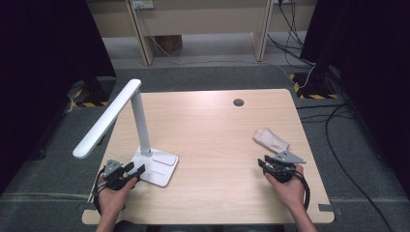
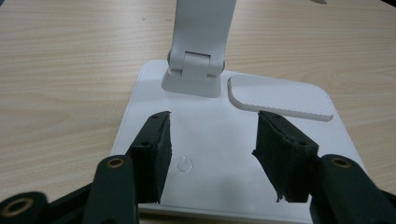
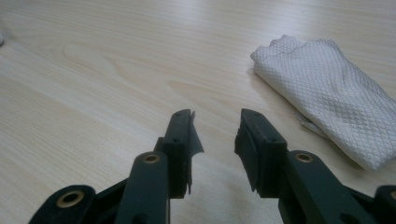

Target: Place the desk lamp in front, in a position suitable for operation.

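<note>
So the white desk lamp (image 1: 145, 145) sits on the left half of the light wood tabletop (image 1: 217, 140), and I'll use it as the reference for everything else. Its flat rectangular base (image 2: 215, 140) lies near the front-left corner, the stem rises just about upright from the back of that base, and the long head bar slopes down and out to the left, past the tabletop's left edge, so the head's long axis runs from the top of the stem down toward the near left. The left tool (image 1: 126, 172) is right at the front of the lamp base; in the left gripper view its jaws stand well apart over the base, one on each side of the little power symbol (image 2: 185, 164), with nothing gripped between them. The ribbed pad (image 2: 280, 97) on the base sits to the right of the stem hinge. Far to the right of the lamp, a folded white cloth (image 3: 327, 88) lies flat on the tabletop, its long axis angled toward the near right. The right tool (image 1: 269, 164) hovers just in front of that cloth, jaws parted and empty. Behind the lamp there's a cable hole (image 1: 238, 102) in the tabletop, then grey carpet, pale wooden furniture legs, black curtains on both sides and loose cables on the floor.
</note>
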The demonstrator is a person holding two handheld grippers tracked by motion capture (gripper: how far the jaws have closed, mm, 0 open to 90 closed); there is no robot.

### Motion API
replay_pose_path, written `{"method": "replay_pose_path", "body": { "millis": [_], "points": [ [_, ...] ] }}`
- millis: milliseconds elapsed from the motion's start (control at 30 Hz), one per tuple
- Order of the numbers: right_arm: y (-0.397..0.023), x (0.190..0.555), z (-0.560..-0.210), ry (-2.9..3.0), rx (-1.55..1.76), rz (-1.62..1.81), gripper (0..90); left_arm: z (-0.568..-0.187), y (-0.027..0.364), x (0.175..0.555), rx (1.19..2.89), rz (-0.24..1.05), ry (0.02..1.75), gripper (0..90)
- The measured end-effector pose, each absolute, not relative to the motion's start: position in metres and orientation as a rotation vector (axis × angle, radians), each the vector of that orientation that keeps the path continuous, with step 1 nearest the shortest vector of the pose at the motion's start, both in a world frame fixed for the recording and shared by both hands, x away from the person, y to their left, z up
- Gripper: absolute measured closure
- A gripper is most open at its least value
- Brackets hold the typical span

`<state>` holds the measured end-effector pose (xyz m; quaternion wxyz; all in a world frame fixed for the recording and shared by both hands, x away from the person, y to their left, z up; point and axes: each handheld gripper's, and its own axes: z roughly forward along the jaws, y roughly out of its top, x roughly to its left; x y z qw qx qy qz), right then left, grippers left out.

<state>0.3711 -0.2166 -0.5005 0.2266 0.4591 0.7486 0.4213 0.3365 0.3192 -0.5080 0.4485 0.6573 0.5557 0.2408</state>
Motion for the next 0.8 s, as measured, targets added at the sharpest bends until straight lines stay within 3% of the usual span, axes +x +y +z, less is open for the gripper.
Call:
{"method": "replay_pose_path", "body": {
  "millis": [167,500,800],
  "points": [
    [-0.217,0.37,-0.499,2.061,1.271,1.163,66.1,-0.502,0.322,0.336,1.624,0.607,1.378,56.6],
    [-0.203,0.371,-0.498,2.129,1.253,1.148,78.8,-0.493,0.337,0.35,1.655,0.651,1.422,78.8],
    [-0.193,0.37,-0.499,2.173,1.218,1.152,83.3,-0.5,0.349,0.366,1.701,0.699,1.471,88.1]
  ]
}}
